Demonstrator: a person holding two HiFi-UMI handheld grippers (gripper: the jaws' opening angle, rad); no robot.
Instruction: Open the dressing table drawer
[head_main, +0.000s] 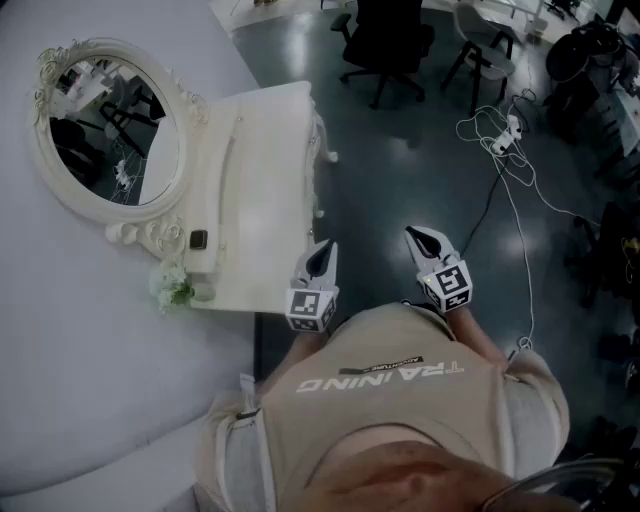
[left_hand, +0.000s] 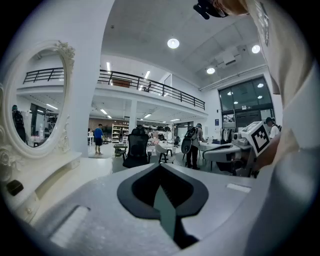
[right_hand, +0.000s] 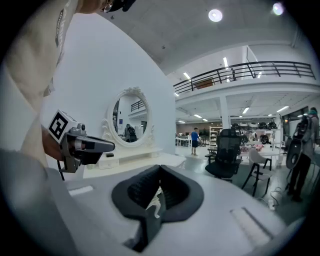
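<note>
Both claws are clenched on nothing: the left gripper (head_main: 322, 250) hangs just off the front corner of the white dressing table (head_main: 265, 170), and the right gripper (head_main: 425, 238) is beside it, over the dark floor (head_main: 400, 150). The drawer (head_main: 319, 185) (small knobs (head_main: 331, 156) on its front) sits closed, well apart from the right claw.

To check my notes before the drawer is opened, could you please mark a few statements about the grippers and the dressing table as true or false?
1. The left gripper has its fingers together, holding nothing. True.
2. The right gripper grips a drawer knob. False: it is shut on nothing and hangs over the floor, apart from the dressing table.
3. An oval mirror stands at the back of the tabletop. True.
4. A drawer is pulled halfway out. False: nothing juts from the table's front, so it looks closed.
</note>
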